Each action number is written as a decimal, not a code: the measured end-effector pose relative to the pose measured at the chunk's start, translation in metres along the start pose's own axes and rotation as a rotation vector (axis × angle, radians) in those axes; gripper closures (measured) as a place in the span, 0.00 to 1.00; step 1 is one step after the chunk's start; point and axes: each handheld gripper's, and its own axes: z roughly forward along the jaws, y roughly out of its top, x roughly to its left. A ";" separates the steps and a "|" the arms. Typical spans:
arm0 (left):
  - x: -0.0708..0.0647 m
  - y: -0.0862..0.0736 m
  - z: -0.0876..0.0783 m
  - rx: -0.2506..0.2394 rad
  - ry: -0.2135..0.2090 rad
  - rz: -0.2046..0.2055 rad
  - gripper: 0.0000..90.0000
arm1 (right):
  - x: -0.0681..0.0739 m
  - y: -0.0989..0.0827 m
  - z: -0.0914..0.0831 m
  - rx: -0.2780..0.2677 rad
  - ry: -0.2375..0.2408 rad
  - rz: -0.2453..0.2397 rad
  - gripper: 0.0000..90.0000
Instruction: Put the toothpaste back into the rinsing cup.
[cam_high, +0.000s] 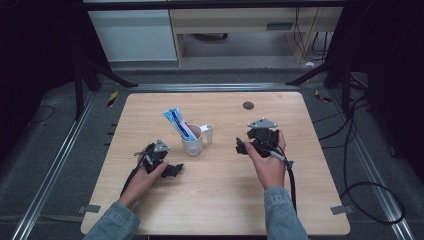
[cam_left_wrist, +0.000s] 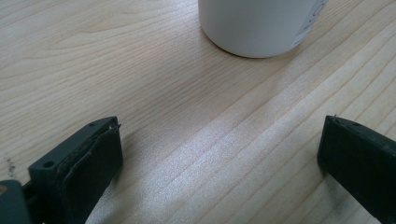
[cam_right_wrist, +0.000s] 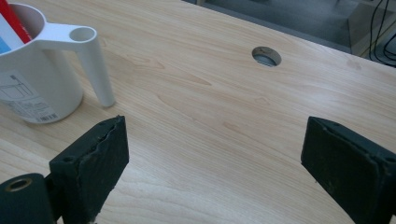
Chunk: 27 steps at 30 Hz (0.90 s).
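1. Take the white plastic cup with a long side handle (cam_high: 194, 141) as the landmark. It stands upright on the pale wood-grain table (cam_high: 215, 200), a little to the person's left of the table's middle, with a blue-and-white toothpaste tube (cam_high: 176, 122) leaning out of it, tilted away from the handle (cam_high: 209, 133).

2. The left gripper (cam_high: 172, 170) rests just on the near-left side of the cup, released – its view shows both black jaws spread wide with only bare wood between them and the cup's base (cam_left_wrist: 259, 28) close ahead. It holds nothing.

3. The right gripper (cam_high: 242, 145) sits well to the right of the cup, on the handle's side, also released and empty; from its view the cup (cam_right_wrist: 35, 74) lies ahead and off to one side, not between the jaws.

4. The step in hand looks like reaching for the cup or the tube. I'd judge the left gripper best placed: bring it squarely up to the cup wall so the wall sits centred between the jaws before closing.

5. Clench gently – the cup is light and smooth, and it may slide or tip with the tube's weight leaning out.

6. If the tube is wanted, steady the cup with one gripper and grasp the tube above the rim with the other, lifting along its tilt.

7. Keep the right gripper clear of the handle while approaching; a knock there would spin the cup.
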 end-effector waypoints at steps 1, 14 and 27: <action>0.000 0.000 0.000 0.000 0.001 0.000 0.00 | -0.001 -0.001 -0.001 0.001 -0.004 0.001 0.09; 0.000 0.000 0.000 0.000 0.000 0.000 0.00 | -0.025 -0.024 -0.008 0.024 -0.051 0.056 0.11; 0.000 0.000 0.000 0.000 0.000 0.000 0.00 | -0.042 -0.056 -0.006 0.064 -0.060 0.104 0.14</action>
